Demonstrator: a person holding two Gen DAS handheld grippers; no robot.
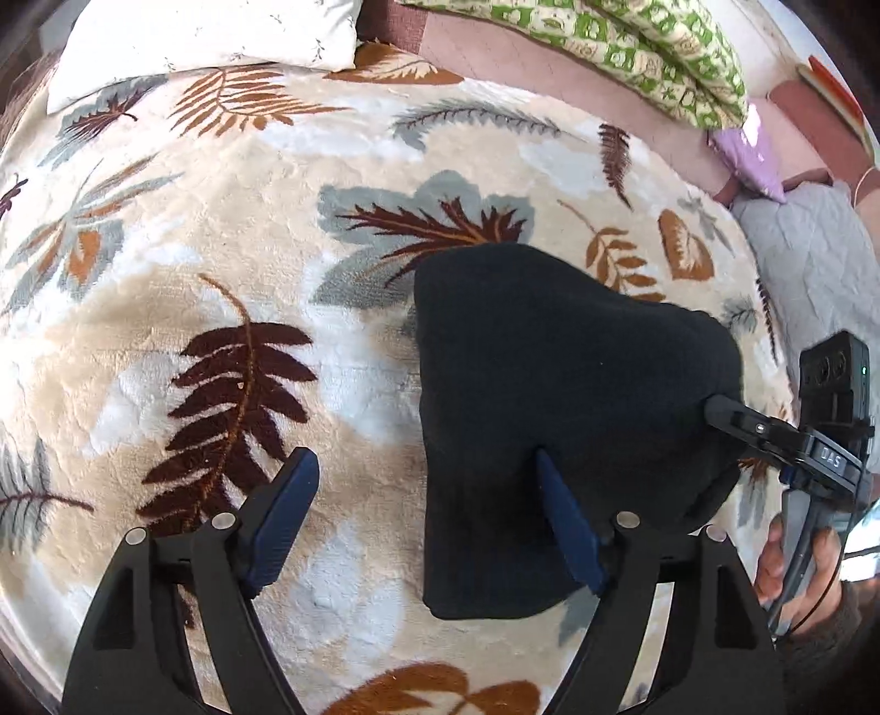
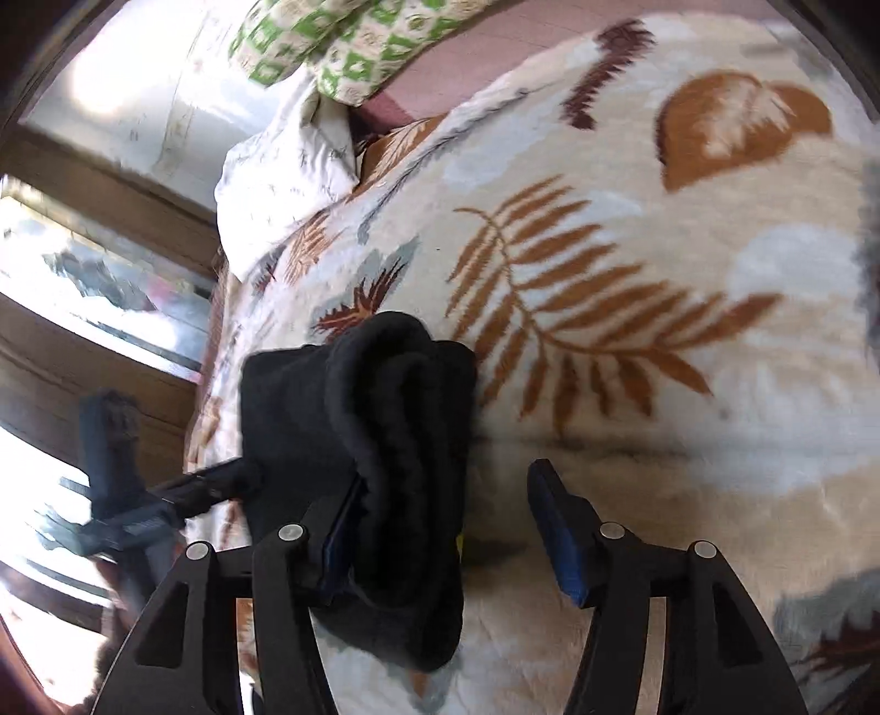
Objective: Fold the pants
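A: Looking down, we see our left hand-held gripper (image 1: 429,511) spread, one finger over the folded black pants (image 1: 561,396) on the leaf-print blanket (image 1: 231,220).

B: Our right hand-held gripper (image 2: 445,522) stands spread too; withdrawing carelessly, we might snag and unfold the bundle.

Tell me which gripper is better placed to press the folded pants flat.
Probably left: the left gripper looks steeply down beside the black pants, jaws open. The right gripper sits low at their thick folded edge.

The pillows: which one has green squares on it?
The far pillow lying on the pink sheet. The white pillow has only tiny grey sprigs.
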